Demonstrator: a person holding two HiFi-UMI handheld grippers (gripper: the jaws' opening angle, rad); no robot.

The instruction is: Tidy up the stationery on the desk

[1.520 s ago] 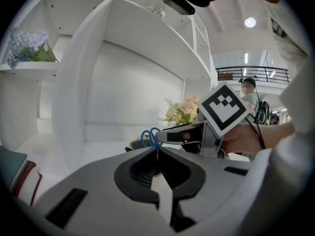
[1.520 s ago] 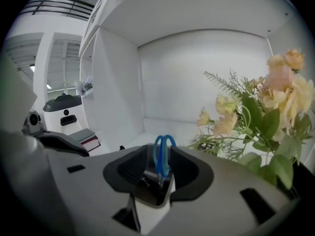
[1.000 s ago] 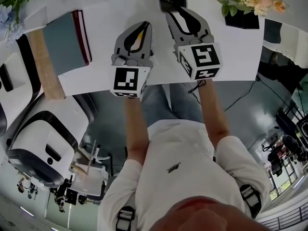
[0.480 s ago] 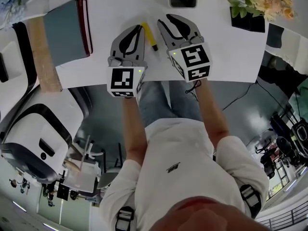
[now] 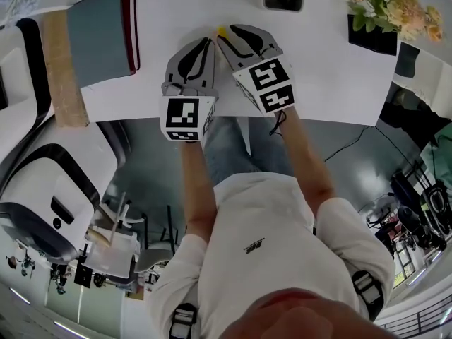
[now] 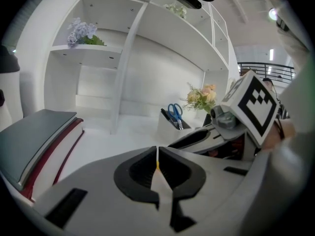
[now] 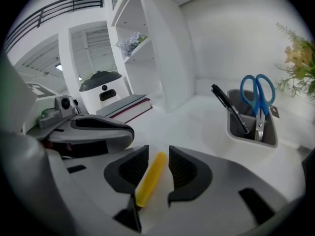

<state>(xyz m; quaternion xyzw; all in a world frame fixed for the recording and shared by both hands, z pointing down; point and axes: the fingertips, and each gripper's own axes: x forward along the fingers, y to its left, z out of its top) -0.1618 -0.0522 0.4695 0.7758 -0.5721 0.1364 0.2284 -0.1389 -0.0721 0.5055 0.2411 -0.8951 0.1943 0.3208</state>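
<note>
While the white desk [image 5: 332, 69] fills the upper part of the head view, the left gripper view shows a white shelf unit [image 6: 123, 58] rising behind it, with a bunch of pale flowers on one shelf. Two stacked books [image 5: 99, 27], a grey cover on top and a dark red one under it, lie at the desk's left side, well apart from both grippers. The left gripper [image 5: 205, 44] rests near the desk's front edge with its jaws pressed together, only a thin slit between them and nothing held. Just beside it, on its right, the right gripper [image 5: 236, 34] points inward toward the left one's tips, and its jaws are spread. A flower arrangement [image 5: 378, 2] in a dark pot stands at the far right of the desk. Near it, at the desk's back edge, a grey pen holder [image 7: 251, 132] carries blue-handled scissors [image 7: 257, 95] and a black pen [image 7: 226, 104] that leans out to the left. Smallest is the yellow marker [image 7: 150, 178], which lies on the desk between the right gripper's spread jaws, running lengthwise along them; whether either jaw touches it cannot be told, and in the head view only its far tip peeks out past the jaws
</note>
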